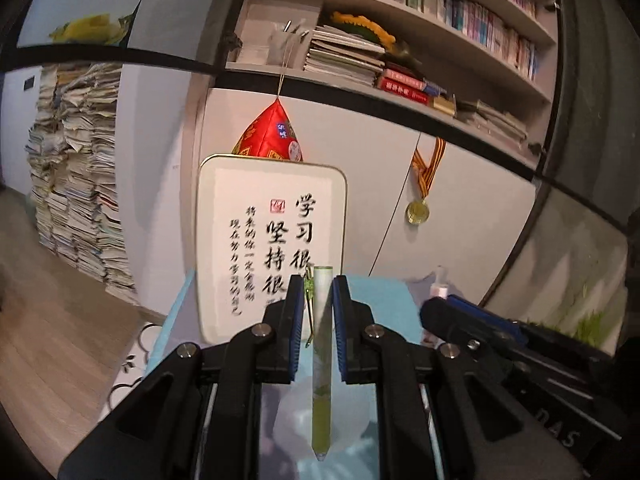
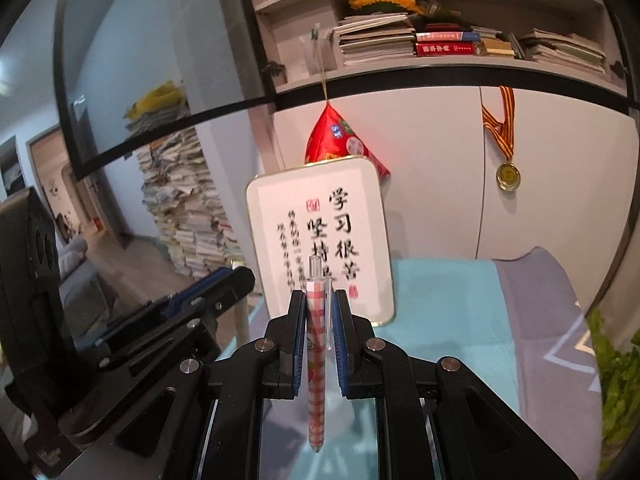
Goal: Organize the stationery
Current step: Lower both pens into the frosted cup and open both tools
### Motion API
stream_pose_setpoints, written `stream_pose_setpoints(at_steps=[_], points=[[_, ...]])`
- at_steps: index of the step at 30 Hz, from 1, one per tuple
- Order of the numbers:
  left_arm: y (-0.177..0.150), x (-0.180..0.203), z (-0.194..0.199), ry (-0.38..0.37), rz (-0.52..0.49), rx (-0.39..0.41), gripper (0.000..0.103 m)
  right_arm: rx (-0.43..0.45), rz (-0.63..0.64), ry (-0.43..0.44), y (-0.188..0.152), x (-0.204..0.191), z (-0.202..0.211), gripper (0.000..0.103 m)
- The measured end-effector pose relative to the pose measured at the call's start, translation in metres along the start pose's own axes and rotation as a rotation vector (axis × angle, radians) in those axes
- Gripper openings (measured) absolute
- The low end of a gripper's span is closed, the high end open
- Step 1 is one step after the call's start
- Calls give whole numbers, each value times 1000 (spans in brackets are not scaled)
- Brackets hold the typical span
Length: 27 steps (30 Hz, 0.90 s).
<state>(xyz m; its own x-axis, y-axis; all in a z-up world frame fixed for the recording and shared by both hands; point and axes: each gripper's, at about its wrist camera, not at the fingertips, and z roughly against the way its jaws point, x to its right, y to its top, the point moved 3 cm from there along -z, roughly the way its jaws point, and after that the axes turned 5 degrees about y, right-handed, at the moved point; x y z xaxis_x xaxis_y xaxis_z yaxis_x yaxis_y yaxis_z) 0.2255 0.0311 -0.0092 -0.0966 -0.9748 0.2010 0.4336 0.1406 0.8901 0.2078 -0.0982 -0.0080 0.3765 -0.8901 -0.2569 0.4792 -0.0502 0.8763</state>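
Left tongs [image 1: 318, 280] — closed on a green pen [image 1: 321, 360], which runs lengthwise between the blue pads at the lower centre of the left wrist view, tip toward the bottom edge, cap end just past the fingertips.

Right tongs [image 2: 319, 294] — closed on a pink checked pen [image 2: 317, 360], held the same way at the lower centre of the right wrist view; its clear push-button end rises above the fingertips, its tip points to the bottom of the frame.

Calligraphy plaque [image 1: 272, 248] — white, gold-rimmed, black brush characters and a red seal; stands upright at the centre of both views, behind the pens, at the far edge of the counter [image 2: 444, 304], which carries a light blue and grey cover.

Red pouch [image 1: 270, 134] — hangs on a cord just above the plaque's top rim.

Gold medal [image 1: 418, 212] — on a striped ribbon, right of the plaque, against the white cabinet front.

Shelves [image 1: 400, 12] — upper right, filled with books and stacked papers.

Paper stack [image 1: 76, 184] — tall, on the floor at the left.

Each view shows the other tongs at its side edge.
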Motion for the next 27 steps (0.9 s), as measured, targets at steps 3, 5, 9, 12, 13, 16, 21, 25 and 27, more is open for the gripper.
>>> stream_pose_setpoints(at_steps=[3,5,9,12,13,16,21,25,27], points=[[2,-3,-13,-32,33,12,12,24,-55,-3,8,8,-18,14],[1,-4,-20,-25,30,9,12,23,-74,-16,9,14,-29,14],[-8,-9,-31,-15,28,-12,12,-6,-104,-26,4,27,-47,14],[-15,-15,-39,-11,27,-35,12,-34,-110,-24,-3,31,-59,14],[-18,-16,-41,-10,29,-40,12,-40,-111,-23,-5,32,-61,14],[-26,-20,-45,-14,29,-61,12,-65,-112,-14,-12,33,-68,14],[-36,-21,-42,-13,16,-76,12,-91,-97,-4,-24,31,-68,14],[-43,-21,-34,-13,6,-78,13,-100,-74,-6,-33,27,-65,14],[-47,-21,-31,-11,-3,-80,13,-102,-62,-8,-37,24,-63,14]])
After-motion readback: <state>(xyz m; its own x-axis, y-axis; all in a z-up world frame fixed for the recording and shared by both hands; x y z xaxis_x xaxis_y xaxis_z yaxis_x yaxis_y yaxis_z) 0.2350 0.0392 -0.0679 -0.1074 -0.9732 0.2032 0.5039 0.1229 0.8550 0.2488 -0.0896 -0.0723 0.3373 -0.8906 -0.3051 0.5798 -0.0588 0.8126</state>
